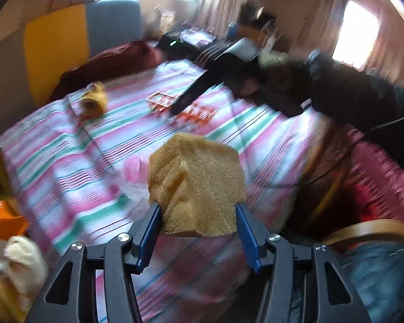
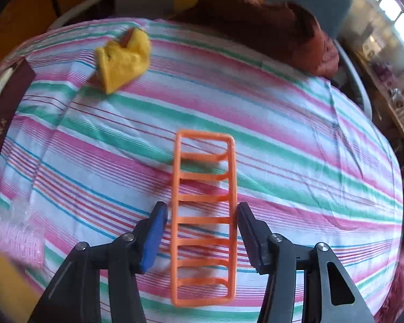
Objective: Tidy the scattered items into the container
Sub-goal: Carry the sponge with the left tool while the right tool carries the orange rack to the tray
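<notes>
The left wrist camera looks forward and down along its fingers, from rather high above the near side of the bed (image 1: 67, 145). It faces across the striped sheet toward the headboard (image 1: 56, 45) and the window, so much of the room is seen. The right wrist camera looks more steeply down, close above the middle of the bed, facing toward the same headboard edge. Both views share the striped sheet, the yellow cloth (image 1: 94, 99) near the far left corner, the orange plastic frame (image 2: 203, 215) and the dark red blanket (image 1: 107, 62) at the far edge.
</notes>
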Action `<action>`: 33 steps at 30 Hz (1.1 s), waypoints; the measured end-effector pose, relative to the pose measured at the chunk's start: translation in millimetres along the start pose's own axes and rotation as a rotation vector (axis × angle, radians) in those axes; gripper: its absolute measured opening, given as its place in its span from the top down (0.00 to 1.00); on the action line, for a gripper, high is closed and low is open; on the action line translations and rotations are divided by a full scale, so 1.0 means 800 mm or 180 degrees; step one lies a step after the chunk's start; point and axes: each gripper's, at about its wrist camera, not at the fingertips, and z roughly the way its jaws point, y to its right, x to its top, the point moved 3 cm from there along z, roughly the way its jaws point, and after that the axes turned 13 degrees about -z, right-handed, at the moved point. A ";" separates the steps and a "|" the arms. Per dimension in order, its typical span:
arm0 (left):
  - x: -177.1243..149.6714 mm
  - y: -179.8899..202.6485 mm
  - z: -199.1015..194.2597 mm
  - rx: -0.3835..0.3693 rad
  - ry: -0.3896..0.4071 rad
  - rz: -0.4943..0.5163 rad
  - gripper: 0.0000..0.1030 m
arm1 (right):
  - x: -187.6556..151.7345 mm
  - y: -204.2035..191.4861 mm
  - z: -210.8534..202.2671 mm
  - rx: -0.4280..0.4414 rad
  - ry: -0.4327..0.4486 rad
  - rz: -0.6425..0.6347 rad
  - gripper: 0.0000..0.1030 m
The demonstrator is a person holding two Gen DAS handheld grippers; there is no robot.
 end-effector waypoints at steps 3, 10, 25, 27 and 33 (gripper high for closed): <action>0.028 -0.003 -0.043 -0.0165 0.0395 -0.0055 0.47 | 0.001 -0.012 0.006 -0.0164 -0.0144 -0.0099 0.50; 0.068 -0.026 -0.018 0.0225 0.0265 -0.0023 0.48 | 0.009 -0.025 0.004 -0.0161 -0.0140 -0.0049 0.51; 0.103 -0.089 -0.075 -0.0393 0.0691 -0.0902 0.47 | 0.007 -0.031 -0.008 -0.0033 0.0132 0.0243 0.51; 0.102 -0.113 -0.097 -0.0347 0.0837 -0.1104 0.47 | 0.005 -0.027 -0.018 0.0044 0.0247 0.0368 0.51; 0.079 -0.166 -0.159 0.0020 0.1257 -0.1414 0.47 | 0.007 -0.035 -0.051 0.0213 0.0488 0.0587 0.51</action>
